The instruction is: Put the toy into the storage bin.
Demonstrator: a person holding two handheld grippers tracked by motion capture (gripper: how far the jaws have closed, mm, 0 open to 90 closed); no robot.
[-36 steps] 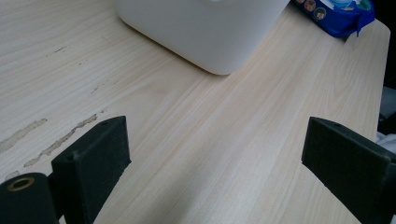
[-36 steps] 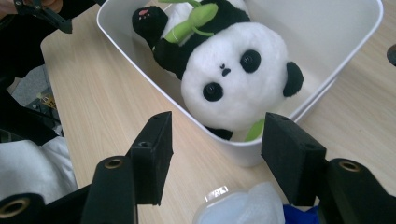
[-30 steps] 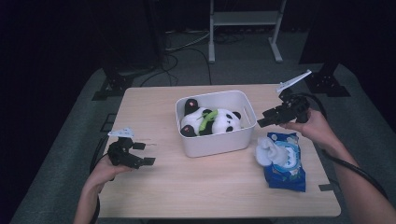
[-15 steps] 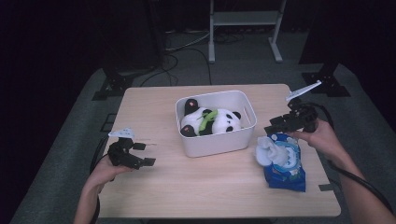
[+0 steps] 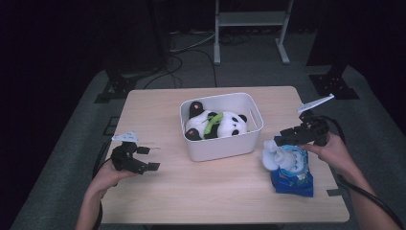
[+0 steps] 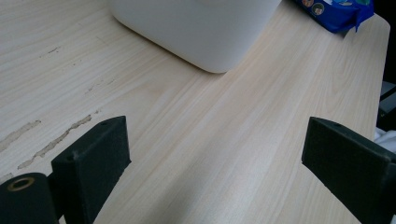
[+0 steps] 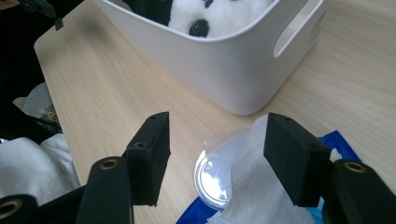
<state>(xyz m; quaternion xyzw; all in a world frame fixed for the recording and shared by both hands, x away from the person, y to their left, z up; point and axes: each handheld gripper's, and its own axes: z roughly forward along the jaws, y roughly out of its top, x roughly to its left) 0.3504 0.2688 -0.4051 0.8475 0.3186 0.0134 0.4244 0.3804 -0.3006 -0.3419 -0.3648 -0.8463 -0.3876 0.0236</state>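
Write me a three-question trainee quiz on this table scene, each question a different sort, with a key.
1. True or false: the right gripper has its jaws shut on the white wipe.
2. What lies in the white bin?
3. Multiple choice: the blue wipes pack lies (A) in the bin, (B) on the table beside the bin, near the right gripper, (C) under the left gripper.

Key: 1 false, the jaws stand open over the wipe; 2 a panda plush; 3 B.
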